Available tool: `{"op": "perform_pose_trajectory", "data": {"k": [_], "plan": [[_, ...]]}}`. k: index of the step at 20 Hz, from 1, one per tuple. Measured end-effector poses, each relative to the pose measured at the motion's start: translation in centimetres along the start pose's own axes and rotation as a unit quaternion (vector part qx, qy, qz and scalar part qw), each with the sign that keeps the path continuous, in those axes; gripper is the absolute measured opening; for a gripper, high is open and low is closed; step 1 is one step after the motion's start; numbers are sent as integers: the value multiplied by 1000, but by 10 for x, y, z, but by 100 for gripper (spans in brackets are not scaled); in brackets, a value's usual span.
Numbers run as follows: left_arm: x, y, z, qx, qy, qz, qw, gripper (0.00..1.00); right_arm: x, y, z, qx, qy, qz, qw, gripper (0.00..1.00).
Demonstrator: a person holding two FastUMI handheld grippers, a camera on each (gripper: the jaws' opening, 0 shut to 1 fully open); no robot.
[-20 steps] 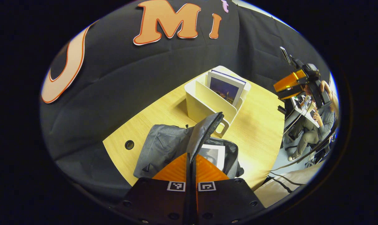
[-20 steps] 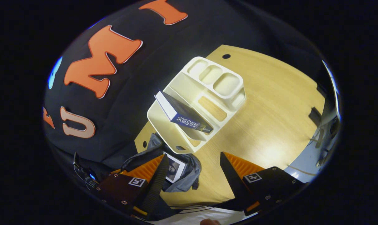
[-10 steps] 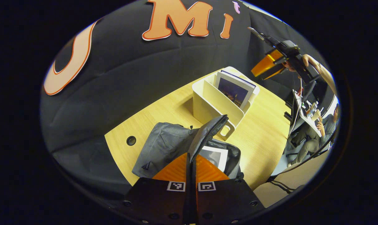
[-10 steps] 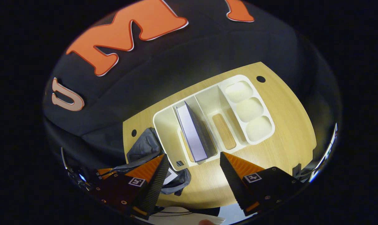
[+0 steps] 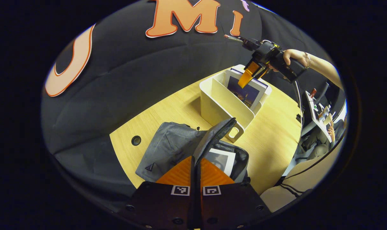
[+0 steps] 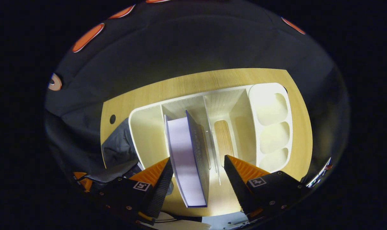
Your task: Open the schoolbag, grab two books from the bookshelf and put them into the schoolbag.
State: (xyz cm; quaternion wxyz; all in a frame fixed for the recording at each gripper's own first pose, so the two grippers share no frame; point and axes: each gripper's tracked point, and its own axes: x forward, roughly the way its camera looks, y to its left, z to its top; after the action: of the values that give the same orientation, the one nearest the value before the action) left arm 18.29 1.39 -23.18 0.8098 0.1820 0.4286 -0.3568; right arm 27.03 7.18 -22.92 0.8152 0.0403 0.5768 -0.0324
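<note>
The grey schoolbag [image 5: 168,148] lies open on the wooden table, with one book [image 5: 224,159] inside it. My left gripper [image 5: 193,158] is shut on the bag's dark flap [image 5: 214,137] and holds it upright. Behind the bag stands the white bookshelf [image 5: 219,105] with a book [image 5: 244,94] leaning in its middle slot. A hand [image 5: 291,57] holds my right gripper [image 5: 246,80] just over that book. In the right gripper view, the right gripper [image 6: 198,164] is open, looking straight down, and the book's page edge [image 6: 184,147] lies between its spread fingers without touching them. The bookshelf [image 6: 145,127] is below.
The shelf has empty slots and three small cups [image 6: 272,127] on its right side. The table [image 5: 270,134] has a cable hole [image 5: 136,140] near the bag. A seated person [image 5: 321,140] and a desk are beyond the table's far right edge.
My right gripper has swung over the bookshelf and come down toward the standing book, staying open. My left gripper has kept its hold on the bag's flap.
</note>
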Motion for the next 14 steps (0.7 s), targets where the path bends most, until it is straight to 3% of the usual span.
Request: {"op": "perform_pose_trajectory", "data": {"k": [4, 7, 11, 14], "plan": [[3, 2, -4, -7, 7, 6, 1000, 1, 10, 3, 3, -4, 17, 8, 1000, 71], [4, 0, -4, -12, 8, 7, 1000, 1, 12, -7, 3, -32, 20, -12, 999, 40], [4, -2, -5, -18, 11, 6, 1000, 1, 0, -4, 8, -71, 1, -25, 997, 37], [3, -3, -6, -17, 8, 3, 1000, 1, -35, 5, 8, -89, -21, -27, 995, 37]]}}
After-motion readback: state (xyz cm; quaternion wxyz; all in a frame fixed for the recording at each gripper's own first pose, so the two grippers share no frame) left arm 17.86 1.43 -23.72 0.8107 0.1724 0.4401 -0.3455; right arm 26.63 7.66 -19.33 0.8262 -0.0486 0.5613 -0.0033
